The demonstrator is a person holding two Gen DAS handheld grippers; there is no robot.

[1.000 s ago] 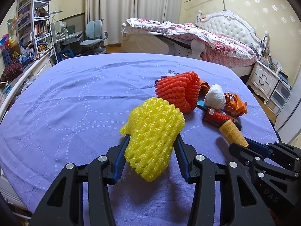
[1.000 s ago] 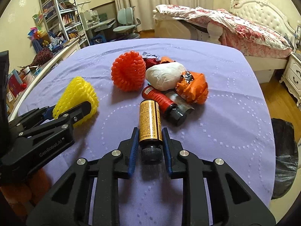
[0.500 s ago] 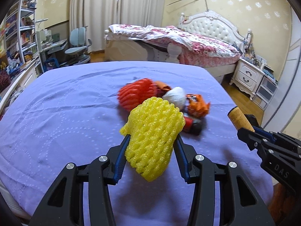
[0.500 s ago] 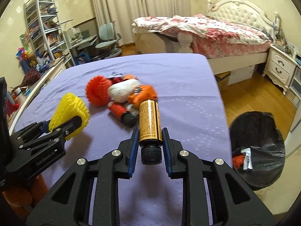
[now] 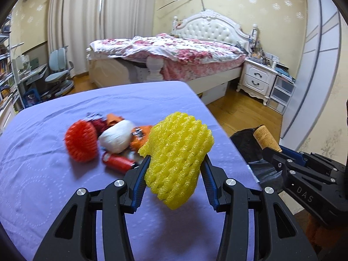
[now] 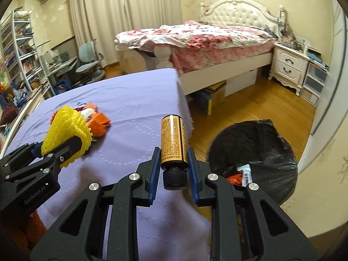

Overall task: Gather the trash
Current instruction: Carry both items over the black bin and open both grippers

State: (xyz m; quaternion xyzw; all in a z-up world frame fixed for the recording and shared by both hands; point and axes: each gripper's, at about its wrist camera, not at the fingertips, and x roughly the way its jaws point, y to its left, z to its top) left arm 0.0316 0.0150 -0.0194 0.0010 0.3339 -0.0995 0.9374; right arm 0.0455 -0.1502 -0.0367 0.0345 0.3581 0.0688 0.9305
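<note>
My left gripper is shut on a yellow foam fruit net, held above the purple tablecloth. My right gripper is shut on a small brown bottle with a black cap, carried near the table's right edge. Both also show in each other's view: the bottle at the right, the yellow net at the left. A pile of trash stays on the cloth: a red foam net, a white wad, an orange wrapper and a red bottle. A black-lined trash bin stands on the floor.
The bin holds some scraps. A bed with a floral cover stands behind the table, a white nightstand to its right. Shelves and a desk chair fill the left side. Wooden floor lies between table and bed.
Both grippers have swung to the right with their loads, away from the trash pile. The table's right edge and the black bin have come into view.
</note>
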